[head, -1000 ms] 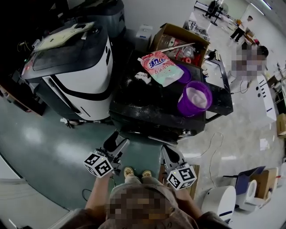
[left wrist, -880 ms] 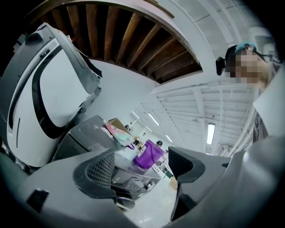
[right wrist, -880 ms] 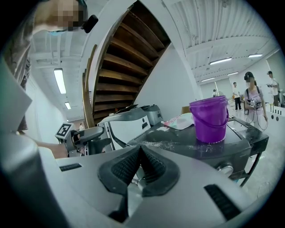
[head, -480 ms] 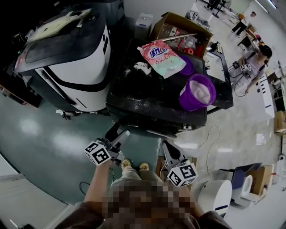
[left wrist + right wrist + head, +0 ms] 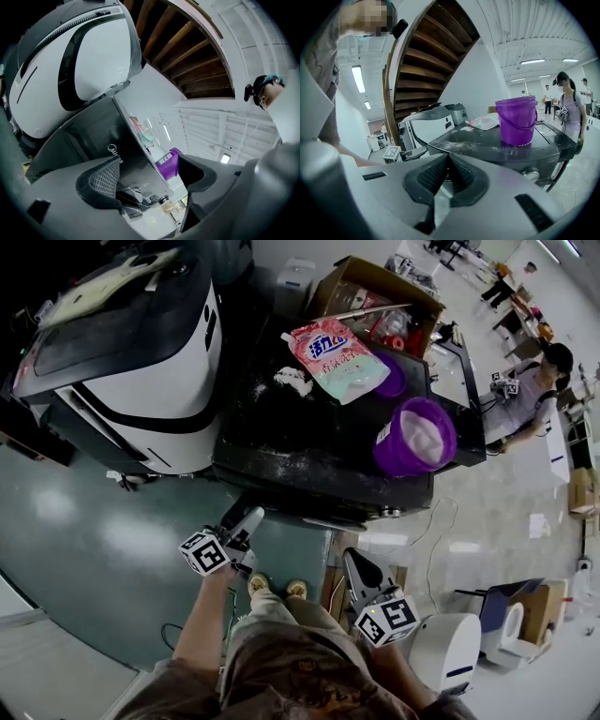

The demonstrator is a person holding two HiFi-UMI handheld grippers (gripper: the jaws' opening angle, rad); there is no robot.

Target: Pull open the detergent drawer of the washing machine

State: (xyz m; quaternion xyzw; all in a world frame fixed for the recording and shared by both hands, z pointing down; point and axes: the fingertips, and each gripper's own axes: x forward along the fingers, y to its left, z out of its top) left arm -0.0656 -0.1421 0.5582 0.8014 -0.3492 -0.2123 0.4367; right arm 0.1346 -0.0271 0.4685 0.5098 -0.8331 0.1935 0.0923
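Note:
The black washing machine (image 5: 309,451) stands ahead of me, its front panel (image 5: 110,147) facing my left gripper. I cannot pick out the detergent drawer in any view. My left gripper (image 5: 246,516) hangs just before the machine's front left corner. It is rolled to one side and its jaws have just been opening; they now stand wide with nothing between them (image 5: 150,171). My right gripper (image 5: 352,561) is held back before the front right part, shut on nothing (image 5: 447,161).
A purple bucket (image 5: 415,437), a pink detergent bag (image 5: 336,345) and spilled white powder (image 5: 292,381) lie on the washer's top. A white and black machine (image 5: 141,362) stands close on the left. A cardboard box (image 5: 375,310) sits behind; a person (image 5: 539,390) stands at the right.
The left gripper has moved in toward the washer's front left corner, rolled, and its jaws stand wider. The right gripper has hardly shifted.

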